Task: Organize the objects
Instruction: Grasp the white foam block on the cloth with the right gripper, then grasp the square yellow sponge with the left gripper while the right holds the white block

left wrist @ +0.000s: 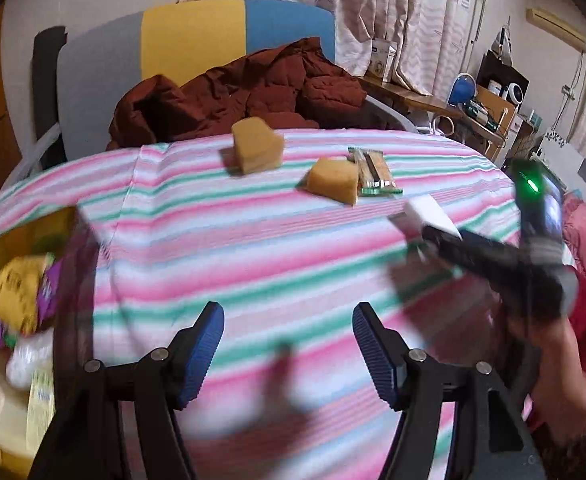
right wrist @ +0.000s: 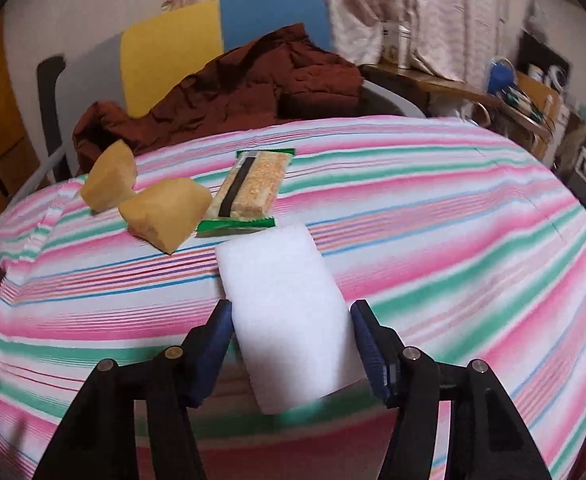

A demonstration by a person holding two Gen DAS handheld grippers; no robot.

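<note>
Left wrist view: your left gripper (left wrist: 288, 354) hung over the striped cloth (left wrist: 253, 248) with its jaws apart and nothing between them. The cloth, banded in pink, green and white, covered the whole work surface. Two tan blocks (left wrist: 257, 150) lay near its far edge, the nearer one touching a green-edged snack pack (left wrist: 374, 173). At the left edge stood an open box (left wrist: 17, 280) holding yellow and purple packets, blurred. Your right gripper (left wrist: 413, 232) entered from the right, carrying a white block (left wrist: 429, 216). Behind the surface you had a dark red jacket (left wrist: 237, 92) heaped on a chair (left wrist: 197, 36) with grey, yellow and blue panels, then curtains (left wrist: 405, 12) and a cluttered wooden shelf (left wrist: 433, 100).

Right wrist view: your right gripper (right wrist: 291, 350) was clamped on the white block (right wrist: 281, 300), one blue pad against each long side, the block held just above the striped cloth (right wrist: 453, 240). The snack pack (right wrist: 249, 188) lay just beyond it, the tan blocks (right wrist: 165, 212) to its left
</note>
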